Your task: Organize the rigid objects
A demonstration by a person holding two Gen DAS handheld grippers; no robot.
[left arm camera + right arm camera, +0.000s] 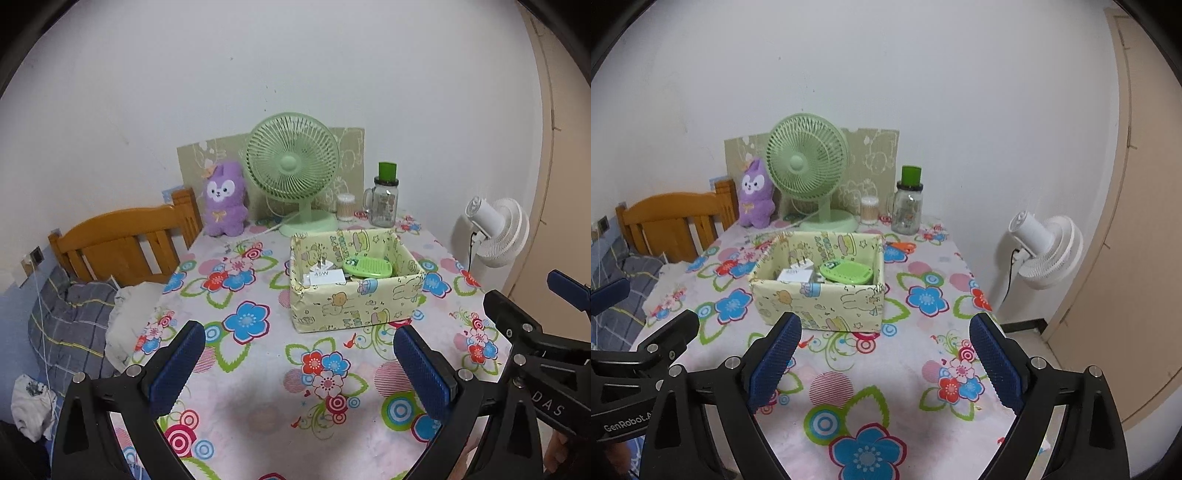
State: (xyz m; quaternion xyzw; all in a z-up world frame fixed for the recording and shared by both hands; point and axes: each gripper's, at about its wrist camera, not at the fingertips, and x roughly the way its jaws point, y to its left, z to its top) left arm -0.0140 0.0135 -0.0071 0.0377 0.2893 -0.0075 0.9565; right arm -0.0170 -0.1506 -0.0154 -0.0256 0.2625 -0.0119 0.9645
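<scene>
Both claws hover low over the flowered counter (258, 369), side by side, the left claw (295, 373) and right claw (886, 363) each spread wide and empty. Ahead of them sits the yellow box (820, 299), holding a white charger (325, 277) and green case (846, 272).

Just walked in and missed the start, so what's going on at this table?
A person holds a gripper in each hand over the flowered table. Both the left gripper and the right gripper are open and hold nothing. The yellow cartoon-print box already contains a white charger and a flat green item. No loose item shows on the cloth in front of the box.
</scene>
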